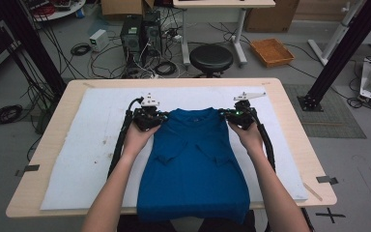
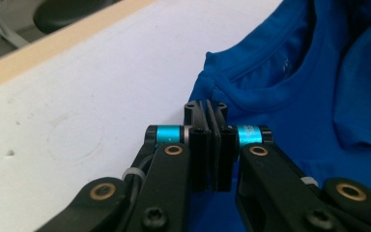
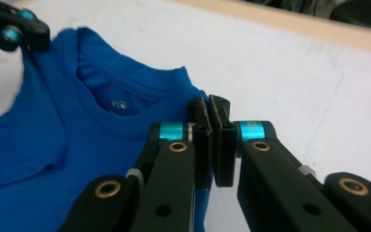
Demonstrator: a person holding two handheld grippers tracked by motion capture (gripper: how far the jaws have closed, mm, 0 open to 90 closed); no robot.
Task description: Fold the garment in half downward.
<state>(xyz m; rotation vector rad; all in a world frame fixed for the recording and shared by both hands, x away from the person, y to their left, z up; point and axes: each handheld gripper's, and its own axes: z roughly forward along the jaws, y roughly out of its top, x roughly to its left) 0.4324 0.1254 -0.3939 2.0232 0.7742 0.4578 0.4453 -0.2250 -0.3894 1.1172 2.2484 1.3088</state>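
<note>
Right now the left claw (image 1: 160, 117) is pinched tight on the left shoulder of the blue shirt (image 1: 193, 164), and the right claw (image 1: 228, 116) is pinched tight on the right shoulder. Both claws sit at the far end of the shirt, one on each side of the neck hole (image 2: 270, 67). From there the shirt runs over the white sheet (image 1: 87, 145) on the table (image 1: 53, 116), and its near end hangs over the near edge of the table.
</note>
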